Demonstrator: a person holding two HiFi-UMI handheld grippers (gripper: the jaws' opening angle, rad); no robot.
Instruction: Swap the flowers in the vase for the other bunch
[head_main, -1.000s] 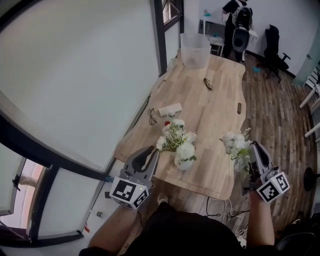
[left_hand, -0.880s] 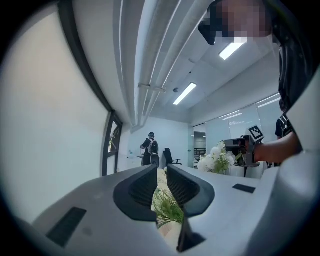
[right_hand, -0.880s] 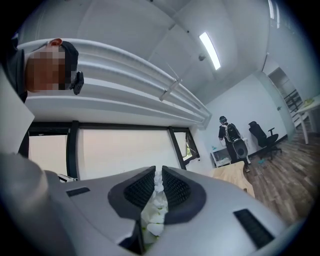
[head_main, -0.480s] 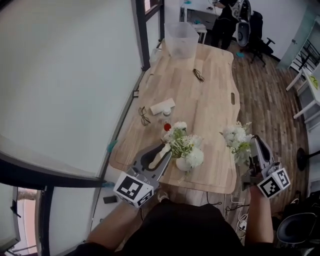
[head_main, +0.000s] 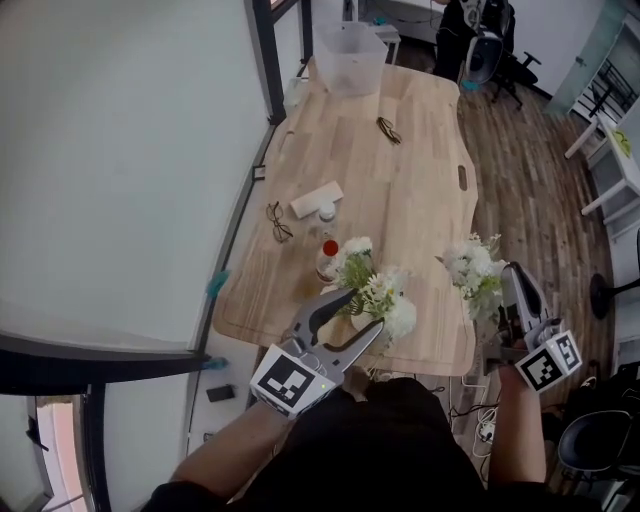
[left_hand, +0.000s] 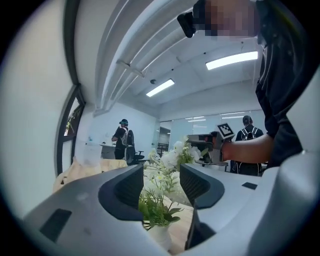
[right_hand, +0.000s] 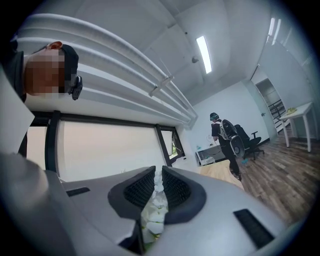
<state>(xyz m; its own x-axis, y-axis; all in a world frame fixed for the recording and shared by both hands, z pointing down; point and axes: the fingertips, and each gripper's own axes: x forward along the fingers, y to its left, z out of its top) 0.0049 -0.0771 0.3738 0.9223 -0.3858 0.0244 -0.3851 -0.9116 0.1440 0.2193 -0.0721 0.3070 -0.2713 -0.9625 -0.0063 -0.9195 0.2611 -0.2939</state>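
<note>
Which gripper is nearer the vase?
Left. The left gripper, jaws just opened, straddles the flowers in the vase; the right gripper, shut on the other bunch, is apart, by the table's right edge.

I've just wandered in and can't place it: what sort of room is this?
Most likely an open office or workroom: there is a long wooden table, a black swivel chair at the far end, and strip lights on the ceiling.

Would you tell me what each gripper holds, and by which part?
Right gripper grips the loose white flower bunch low down, near its stems. Left gripper, jaws just opened, straddles the vase flowers, holding nothing.
</note>
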